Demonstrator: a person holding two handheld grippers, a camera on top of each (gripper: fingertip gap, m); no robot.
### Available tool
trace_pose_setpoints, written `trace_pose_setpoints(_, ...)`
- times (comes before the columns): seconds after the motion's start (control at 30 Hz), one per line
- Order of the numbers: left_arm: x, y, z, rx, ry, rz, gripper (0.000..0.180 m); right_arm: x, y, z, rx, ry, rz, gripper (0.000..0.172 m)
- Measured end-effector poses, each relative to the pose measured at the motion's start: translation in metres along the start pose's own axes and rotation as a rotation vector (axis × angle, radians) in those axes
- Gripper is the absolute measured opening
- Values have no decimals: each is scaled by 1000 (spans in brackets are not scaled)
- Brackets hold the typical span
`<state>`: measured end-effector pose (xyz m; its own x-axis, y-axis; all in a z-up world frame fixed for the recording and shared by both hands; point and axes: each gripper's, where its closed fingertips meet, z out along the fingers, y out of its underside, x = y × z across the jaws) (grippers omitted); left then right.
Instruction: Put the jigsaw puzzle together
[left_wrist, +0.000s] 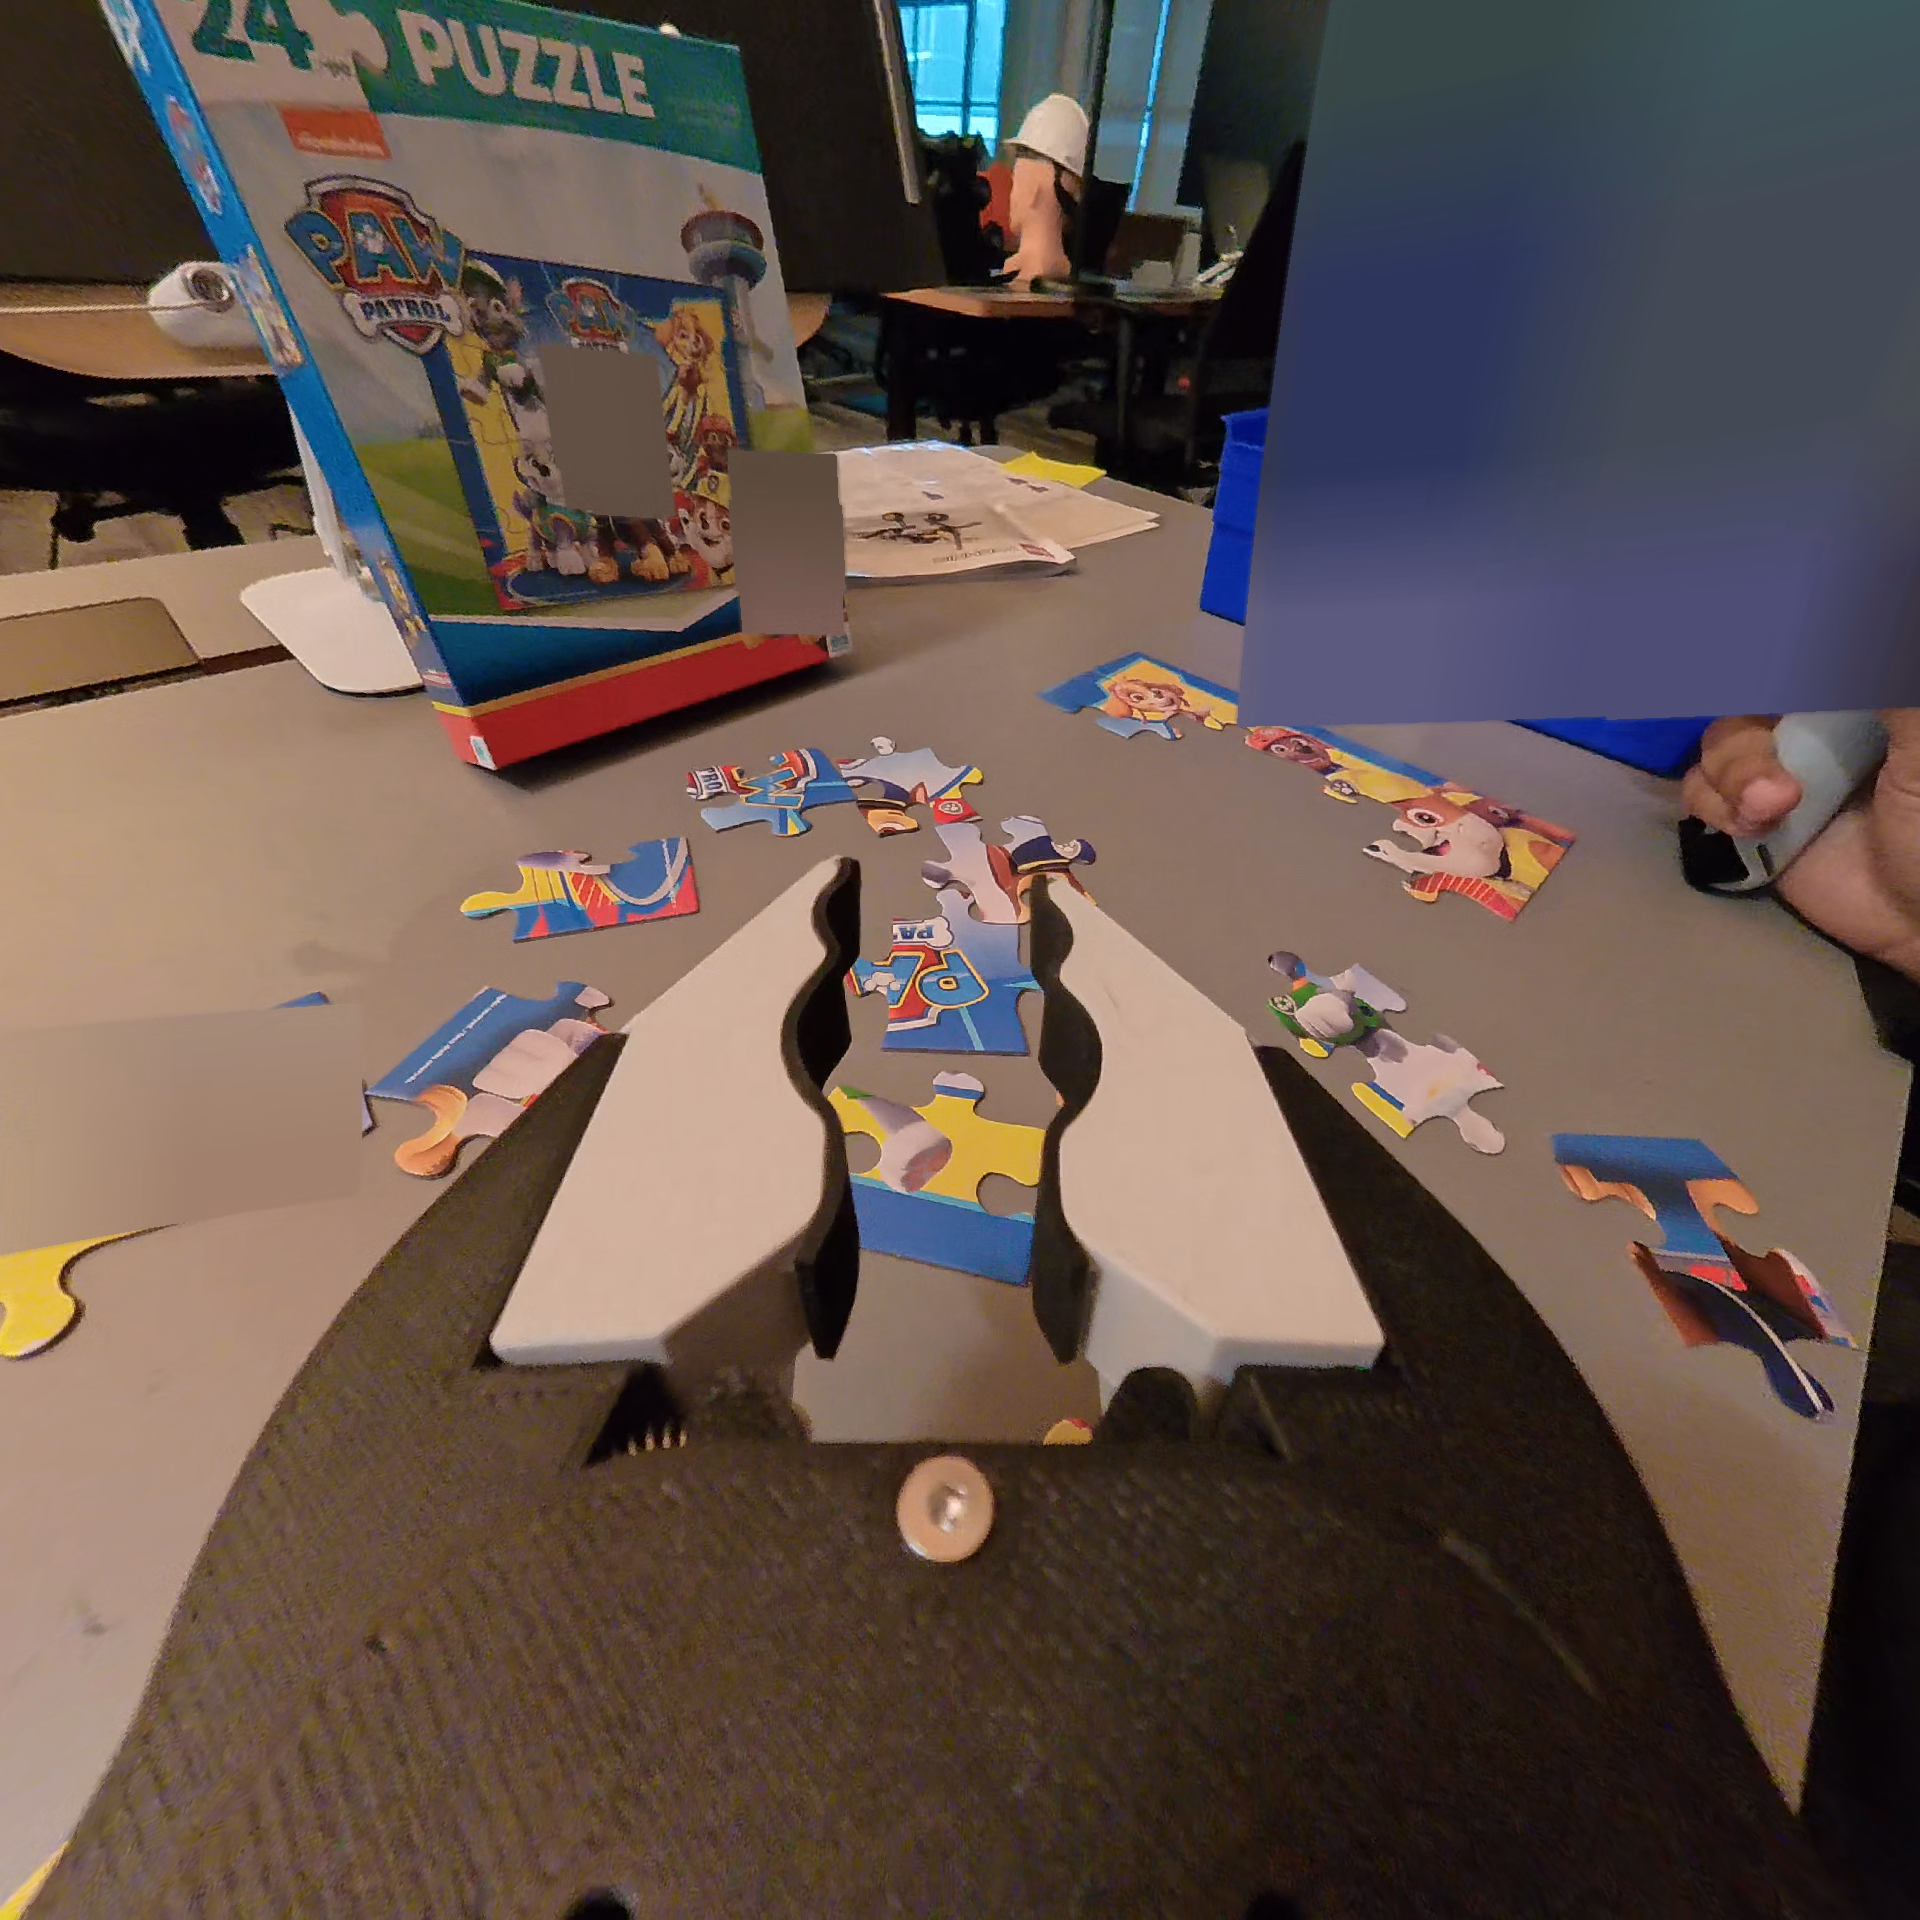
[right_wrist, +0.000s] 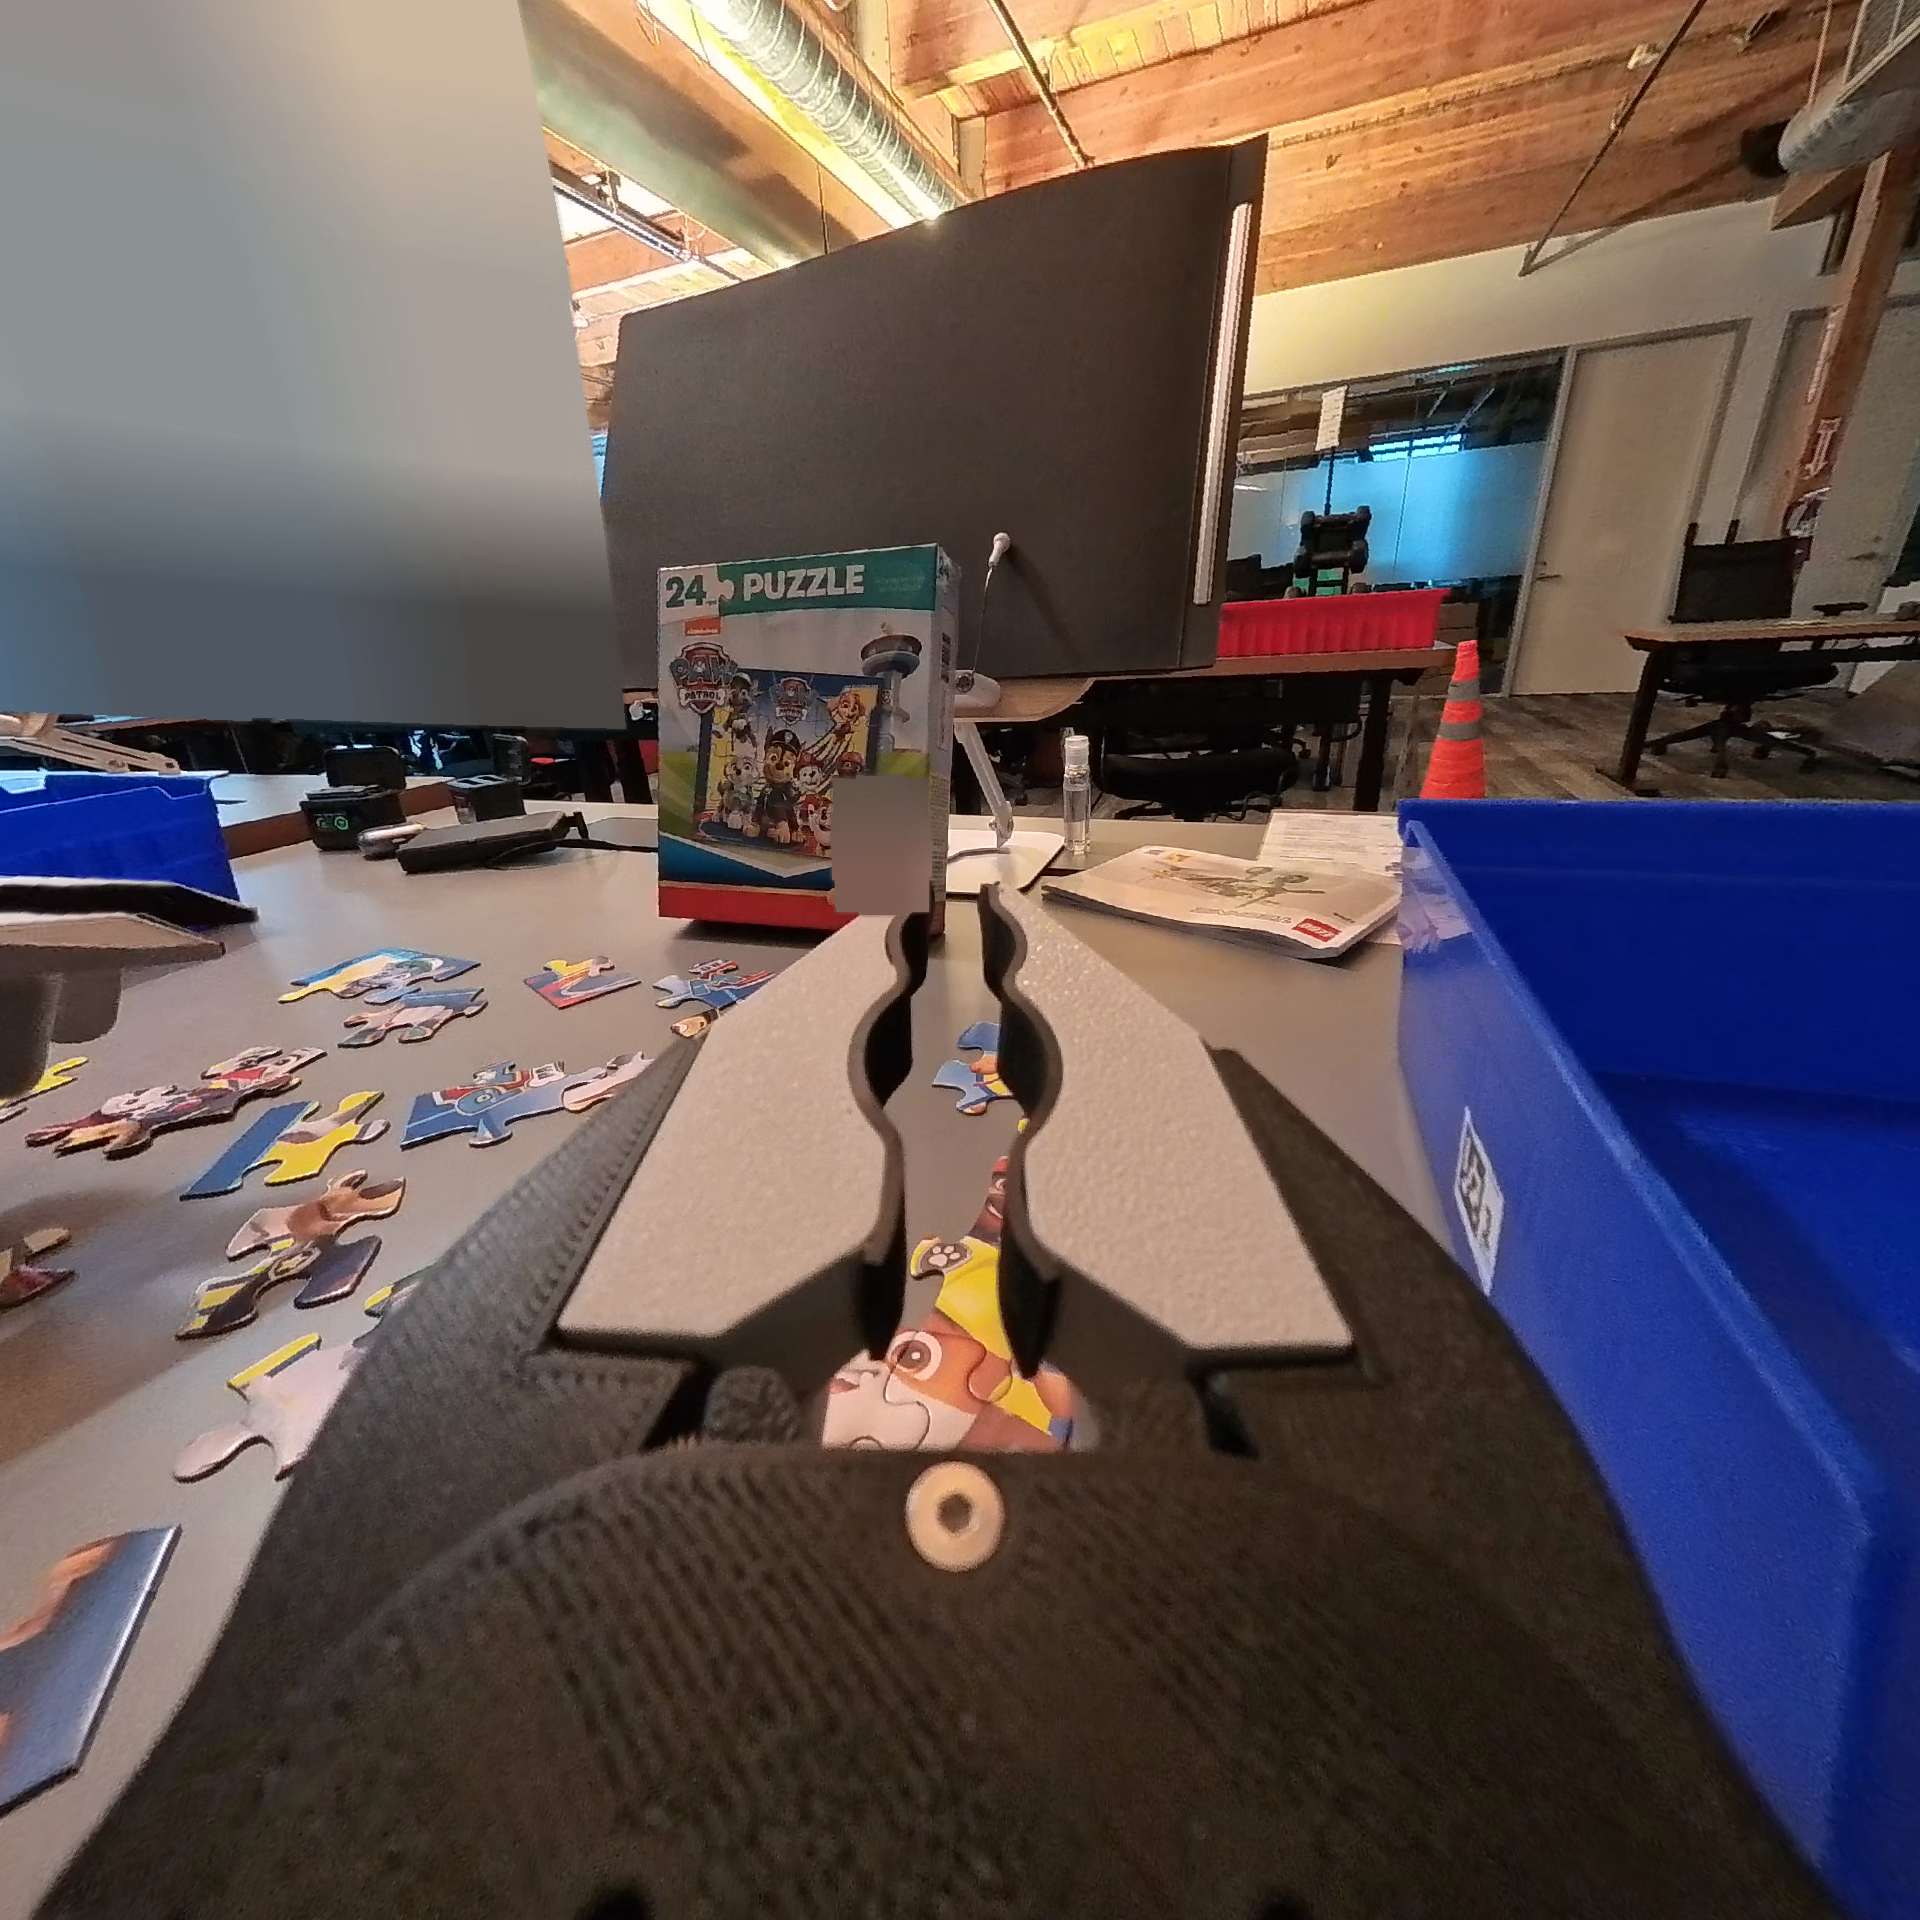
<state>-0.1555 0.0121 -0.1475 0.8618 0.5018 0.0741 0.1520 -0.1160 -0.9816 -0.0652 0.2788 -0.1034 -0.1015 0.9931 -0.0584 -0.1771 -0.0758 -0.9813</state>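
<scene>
**Two tongs over a grey table strewn with puzzle pieces**

The left tongs (left_wrist: 945, 883) hang low over a grey table (left_wrist: 260, 831), jaws apart and gripping nothing. Between the fingers, flat on the table, lies a blue puzzle piece (left_wrist: 951, 987) with part of a badge on it; no pad presses on it. Another piece with yellow and blue (left_wrist: 951, 1153) lies nearer the tongs' base. More loose pieces (left_wrist: 592, 888) are scattered to either side and ahead. Ahead and to the left stands the puzzle box (left_wrist: 520, 416), upright. Ahead and to the right lies a joined strip of pieces (left_wrist: 1455, 831), and beyond it a hand (left_wrist: 1766, 800) grips a pale handle.

The right tongs (right_wrist: 951, 914) are held with a narrow slit between the tips, nothing in it. Below them lies the joined strip (right_wrist: 966, 1382). Just to the right sits a blue bin (right_wrist: 1662, 935); ahead lie a booklet (right_wrist: 1226, 894) and a small clear vial (right_wrist: 1077, 795). Behind the box stands a dark panel (right_wrist: 935, 416). The room is an open office with a wooden ceiling (right_wrist: 1351, 125), desks, chairs and an orange cone (right_wrist: 1460, 727).
</scene>
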Motion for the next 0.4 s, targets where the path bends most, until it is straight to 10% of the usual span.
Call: trace_pose_setpoints(0.4,0,1,1,-6,0,4,35,0,-1,-1,5,-2,-1,7)
